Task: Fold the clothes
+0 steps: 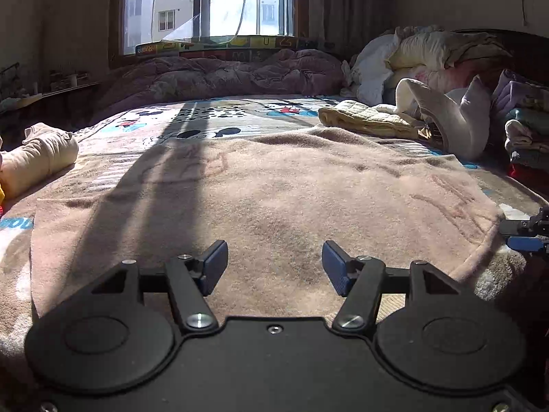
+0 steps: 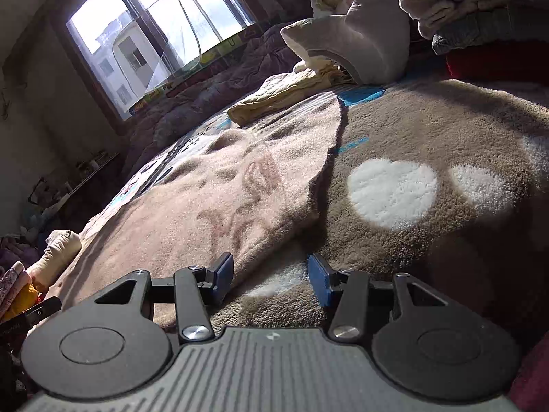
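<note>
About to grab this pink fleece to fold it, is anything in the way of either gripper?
Nothing visible is. The left gripper hangs open directly over the pink fleece, with bare cloth between its fingers. The right gripper is open at the fleece's right edge, over the brown heart-patterned blanket.

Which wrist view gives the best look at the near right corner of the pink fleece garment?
The right wrist view: the pink fleece garment ends in a corner between the open right gripper fingers, its edge clear against the brown heart-print blanket. The left wrist view shows the garment's broad spread, with that corner at the frame's right edge.
</note>
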A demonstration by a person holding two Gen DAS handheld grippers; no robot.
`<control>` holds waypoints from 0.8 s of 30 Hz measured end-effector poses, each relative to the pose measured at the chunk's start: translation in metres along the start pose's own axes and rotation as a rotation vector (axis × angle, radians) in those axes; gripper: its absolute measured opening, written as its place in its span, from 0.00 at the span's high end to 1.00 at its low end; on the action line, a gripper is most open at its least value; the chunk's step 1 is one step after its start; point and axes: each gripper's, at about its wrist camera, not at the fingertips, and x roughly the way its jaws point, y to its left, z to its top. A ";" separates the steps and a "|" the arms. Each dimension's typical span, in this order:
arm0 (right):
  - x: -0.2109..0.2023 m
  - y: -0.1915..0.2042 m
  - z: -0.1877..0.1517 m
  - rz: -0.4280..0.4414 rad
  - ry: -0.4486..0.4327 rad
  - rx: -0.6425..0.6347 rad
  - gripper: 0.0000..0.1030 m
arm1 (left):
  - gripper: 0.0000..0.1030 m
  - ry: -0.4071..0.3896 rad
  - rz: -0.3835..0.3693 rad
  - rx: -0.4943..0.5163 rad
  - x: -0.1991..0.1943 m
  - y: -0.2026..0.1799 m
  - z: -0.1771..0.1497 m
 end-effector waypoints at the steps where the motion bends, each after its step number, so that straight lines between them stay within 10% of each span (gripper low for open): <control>1: 0.002 -0.008 0.002 0.018 -0.002 0.053 0.52 | 0.42 0.038 0.005 0.043 0.006 -0.006 -0.006; 15: 0.028 -0.028 0.011 0.060 -0.044 0.227 0.51 | 0.41 0.059 -0.007 0.026 0.004 -0.012 0.001; 24: 0.038 -0.019 0.019 0.086 -0.092 0.151 0.66 | 0.41 0.085 -0.212 -0.112 0.042 -0.039 0.070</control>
